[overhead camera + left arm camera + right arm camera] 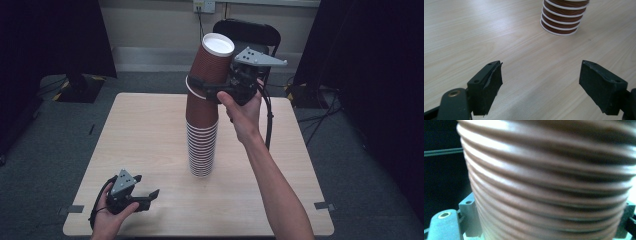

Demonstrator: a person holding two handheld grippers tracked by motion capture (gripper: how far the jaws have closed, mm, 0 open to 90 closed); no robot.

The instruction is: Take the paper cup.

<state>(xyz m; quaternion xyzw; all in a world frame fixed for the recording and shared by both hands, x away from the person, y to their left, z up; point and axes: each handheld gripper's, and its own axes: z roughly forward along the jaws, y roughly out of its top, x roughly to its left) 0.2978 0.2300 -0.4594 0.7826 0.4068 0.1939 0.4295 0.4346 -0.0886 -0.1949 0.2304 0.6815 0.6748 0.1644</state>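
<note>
Brown paper cup (pixel 212 60), tilted at top centre of the high view, sits clamped in my right gripper (pixel 212 90) as I peel it off the stack (pixel 202 145); my left gripper (pixel 150 197) idles wide at lower left. Next, I judge: a clean upward lift.

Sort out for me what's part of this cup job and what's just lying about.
In the job:
- top cup, tilted, clamped by the right gripper
- stack of cups standing upside down on the table
- left gripper, jaws apart, low over the table's near edge

Lying about:
- black chair behind the table
- cables on the floor
</note>
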